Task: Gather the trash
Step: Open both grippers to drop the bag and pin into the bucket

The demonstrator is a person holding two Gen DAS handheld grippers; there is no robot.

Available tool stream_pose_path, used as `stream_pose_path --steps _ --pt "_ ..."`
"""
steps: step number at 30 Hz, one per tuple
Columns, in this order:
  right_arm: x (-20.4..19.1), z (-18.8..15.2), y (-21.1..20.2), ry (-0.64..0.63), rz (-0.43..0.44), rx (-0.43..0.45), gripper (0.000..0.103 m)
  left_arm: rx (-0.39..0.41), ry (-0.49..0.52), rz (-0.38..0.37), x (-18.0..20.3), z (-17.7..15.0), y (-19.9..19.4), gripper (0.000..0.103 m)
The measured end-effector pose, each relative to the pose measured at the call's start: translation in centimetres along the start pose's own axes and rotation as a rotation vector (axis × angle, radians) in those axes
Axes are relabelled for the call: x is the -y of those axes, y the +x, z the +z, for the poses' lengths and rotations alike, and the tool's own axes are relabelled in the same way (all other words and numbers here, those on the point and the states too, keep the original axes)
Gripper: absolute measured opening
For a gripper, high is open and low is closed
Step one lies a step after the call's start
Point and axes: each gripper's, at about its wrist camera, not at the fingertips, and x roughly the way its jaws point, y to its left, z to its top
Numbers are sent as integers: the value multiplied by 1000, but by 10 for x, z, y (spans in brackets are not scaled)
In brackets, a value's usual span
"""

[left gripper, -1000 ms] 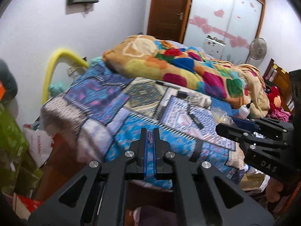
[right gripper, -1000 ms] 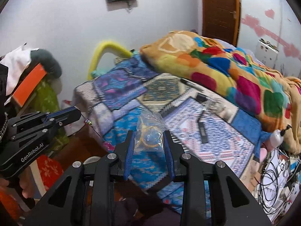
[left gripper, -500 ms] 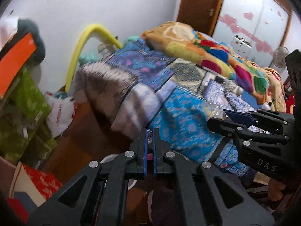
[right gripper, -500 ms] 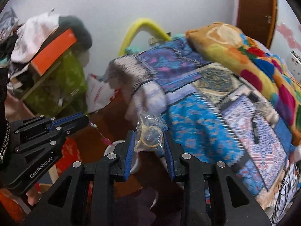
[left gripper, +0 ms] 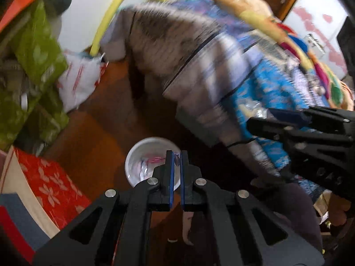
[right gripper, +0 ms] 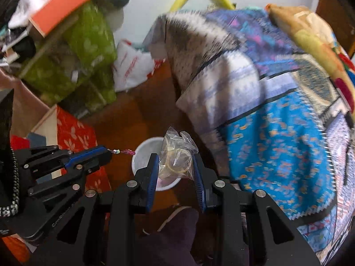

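Observation:
A white bin (left gripper: 135,153) stands on the wooden floor beside the bed, with a few wrappers inside. My left gripper (left gripper: 176,155) hangs over its right side, shut on a small pink strip (right gripper: 124,151) that pokes from its tips. In the right wrist view the left gripper (right gripper: 106,154) sits to the left of the bin (right gripper: 142,155). My right gripper (right gripper: 175,156) is shut on a crumpled clear plastic bag (right gripper: 175,146) with a yellowish ring inside, just above the bin's right half. From the left wrist view the right gripper (left gripper: 261,122) and its bag (left gripper: 253,108) show against the bed.
The bed's patterned blanket (left gripper: 221,66) hangs down close on the right. Green bags (left gripper: 37,66), a white plastic bag (left gripper: 77,84) and a red flowered box (left gripper: 51,188) crowd the left. A yellow tube (left gripper: 115,11) leans on the wall. A person's slipper (right gripper: 173,219) is below the grippers.
Both grippers swung off the bed, down and to the left, and now hang over the white bin on the floor. Each still holds its item.

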Motion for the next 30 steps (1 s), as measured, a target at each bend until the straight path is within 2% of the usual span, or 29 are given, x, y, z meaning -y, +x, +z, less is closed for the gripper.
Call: stream_pose_path --steps 6,11,17,20,22,24,26,27,30 --pt "-7 8 52 -13 34 -116 28 -114 -123 1 -38 -10 51 3" --pt "-11 12 83 5 69 -189 28 -162 -181 -21 -52 -13 80 3" --pt "-19 17 105 -20 63 -226 28 -185 -189 12 -57 -11 99 3" --pt "-21 19 108 -20 76 -241 29 -190 -182 58 -61 -9 101 3" --pt "-21 21 110 -23 82 -254 35 -191 -173 75 -62 -8 98 5" --pt "-21 22 109 -19 94 -253 46 -184 -167 79 -62 -7 93 10" --pt "-20 23 107 -8 97 -238 53 -174 -155 90 -61 -6 86 17" --pt "-19 23 104 -5 95 -232 54 -167 -148 99 -60 -6 83 21" --pt "-18 24 96 0 96 -217 54 -145 -129 120 -56 -5 70 23"
